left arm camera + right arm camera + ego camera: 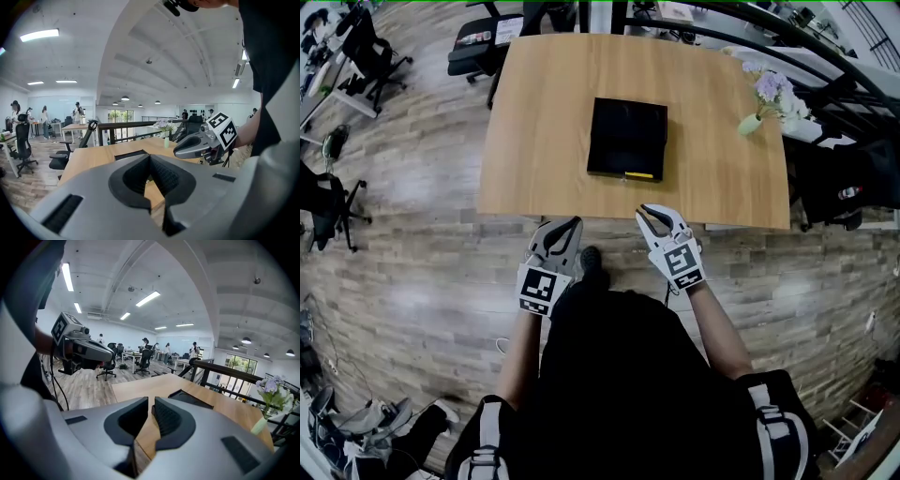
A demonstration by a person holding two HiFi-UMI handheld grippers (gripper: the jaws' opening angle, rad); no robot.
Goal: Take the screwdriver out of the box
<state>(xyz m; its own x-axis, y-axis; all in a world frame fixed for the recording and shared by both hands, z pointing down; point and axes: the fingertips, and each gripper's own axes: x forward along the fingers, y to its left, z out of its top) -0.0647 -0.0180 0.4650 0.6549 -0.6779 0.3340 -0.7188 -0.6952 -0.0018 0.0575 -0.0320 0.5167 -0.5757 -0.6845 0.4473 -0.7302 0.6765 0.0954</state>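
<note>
Both grippers hang short of the near edge of the pale wooden worktop, over the plank floor, with nothing touched.

The flat black rectangular box lies in the middle of the worktop, straight ahead and between my two hands. I see no screwdriver. A short yellow strip shows along the box's near edge, running left to right, and I cannot tell whether it is the tool's handle or a label. The box reads as closed or too dark to see into, so the tool's long axis is unknown.

- Left gripper: the fingers meet at the tips in its own view, with nothing between them. It points up and slightly inward toward the box's near left corner.
- Right gripper: the fingers stand a narrow slit apart, with bare wood showing through the gap, and they hold nothing. It sits almost in line with the yellow strip.

My judgement is that the right gripper is the nearer one, since the box's near edge lies just forward of its tips and the left has farther to cross. Either one must spread its fingers well wider before it can take a lid edge or a handle.

A small green vase of pale purple flowers stands well apart at the far right, clear of the reach path.
</note>
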